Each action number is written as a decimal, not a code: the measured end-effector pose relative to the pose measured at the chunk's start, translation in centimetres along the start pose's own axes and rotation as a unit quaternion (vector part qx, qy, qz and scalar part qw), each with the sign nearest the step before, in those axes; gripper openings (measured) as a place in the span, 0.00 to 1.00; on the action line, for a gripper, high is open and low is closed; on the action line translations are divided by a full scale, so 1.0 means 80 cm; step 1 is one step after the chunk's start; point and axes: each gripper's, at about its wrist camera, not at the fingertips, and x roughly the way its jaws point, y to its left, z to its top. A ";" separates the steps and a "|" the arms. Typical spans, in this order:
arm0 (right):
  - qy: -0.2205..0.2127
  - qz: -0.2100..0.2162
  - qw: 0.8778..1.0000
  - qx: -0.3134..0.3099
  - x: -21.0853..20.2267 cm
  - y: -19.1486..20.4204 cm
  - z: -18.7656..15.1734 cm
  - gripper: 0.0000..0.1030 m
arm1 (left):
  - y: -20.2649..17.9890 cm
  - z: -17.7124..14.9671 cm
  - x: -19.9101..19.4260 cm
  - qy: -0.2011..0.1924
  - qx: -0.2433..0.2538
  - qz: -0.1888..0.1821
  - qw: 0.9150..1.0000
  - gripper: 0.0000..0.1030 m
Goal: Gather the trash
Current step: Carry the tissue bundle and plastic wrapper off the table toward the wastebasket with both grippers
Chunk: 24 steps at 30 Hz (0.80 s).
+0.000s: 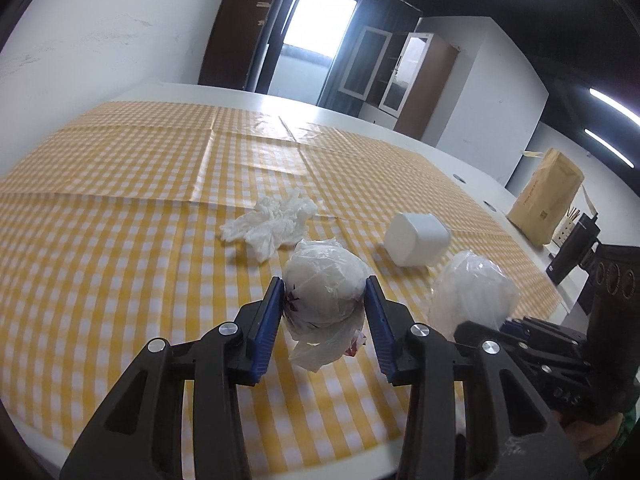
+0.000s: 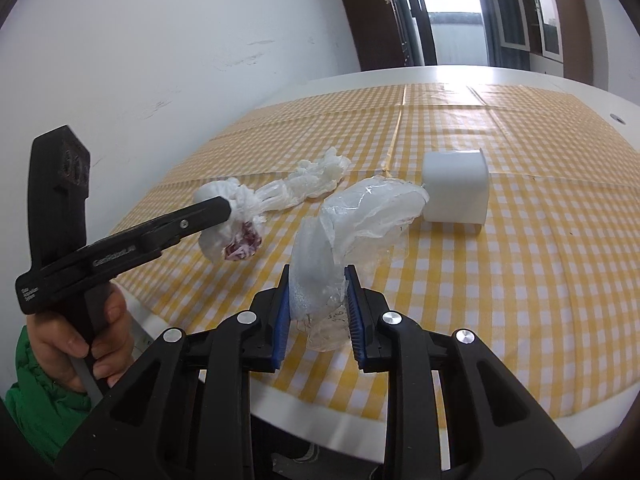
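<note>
My left gripper [image 1: 325, 294] is shut on a balled white plastic bag [image 1: 326, 280] with red print and holds it above the yellow checked tablecloth [image 1: 120, 240]. The bag also shows in the right wrist view [image 2: 232, 224], at the left gripper's tip [image 2: 224, 210]. My right gripper [image 2: 316, 280] is shut on a clear crumpled plastic wrap [image 2: 360, 216], which also shows in the left wrist view [image 1: 472, 292]. A crumpled white tissue [image 1: 272, 220] lies beyond on the cloth [image 2: 312, 178]. A white cup [image 1: 418, 238] lies on its side [image 2: 456, 188].
A brown paper bag [image 1: 546, 200] stands at the table's right edge beside a dark object [image 1: 576, 244]. The white wall [image 2: 160, 60] runs along the table's left side. The table's front edge [image 2: 320, 412] is close below my right gripper.
</note>
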 end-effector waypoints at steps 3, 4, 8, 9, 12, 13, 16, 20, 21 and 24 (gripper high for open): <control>-0.007 -0.003 1.000 -0.009 -0.015 0.012 -0.010 0.23 | -0.006 -0.018 -0.028 -0.011 0.006 -0.003 1.000 0.39; -0.007 -0.004 1.000 -0.010 -0.019 0.015 -0.014 0.23 | -0.008 -0.024 -0.037 -0.015 0.008 -0.006 1.000 0.39; -0.009 -0.007 1.000 -0.017 -0.035 0.030 -0.035 0.23 | -0.014 -0.043 -0.066 -0.026 0.002 -0.023 0.999 0.39; -0.009 -0.008 1.000 -0.020 -0.037 0.033 -0.039 0.23 | -0.016 -0.048 -0.074 -0.028 0.002 -0.026 0.999 0.39; -0.013 -0.014 0.999 -0.030 -0.050 0.046 -0.058 0.23 | -0.022 -0.064 -0.094 -0.036 0.005 -0.035 0.999 0.39; -0.016 -0.014 0.999 -0.031 -0.055 0.048 -0.064 0.23 | -0.024 -0.070 -0.099 -0.038 0.006 -0.036 0.999 0.39; -0.020 -0.012 0.999 -0.028 -0.071 0.051 -0.083 0.23 | -0.028 -0.089 -0.114 -0.037 0.009 -0.040 0.998 0.39; -0.019 -0.019 0.999 -0.030 -0.085 0.052 -0.104 0.23 | -0.033 -0.113 -0.127 -0.033 0.017 -0.037 0.999 0.39; -0.018 -0.021 0.999 -0.031 -0.087 0.051 -0.107 0.23 | -0.034 -0.121 -0.130 -0.030 0.019 -0.037 0.999 0.39; -0.012 -0.024 0.999 -0.034 -0.093 0.053 -0.124 0.23 | -0.036 -0.141 -0.133 -0.019 0.027 -0.033 0.999 0.39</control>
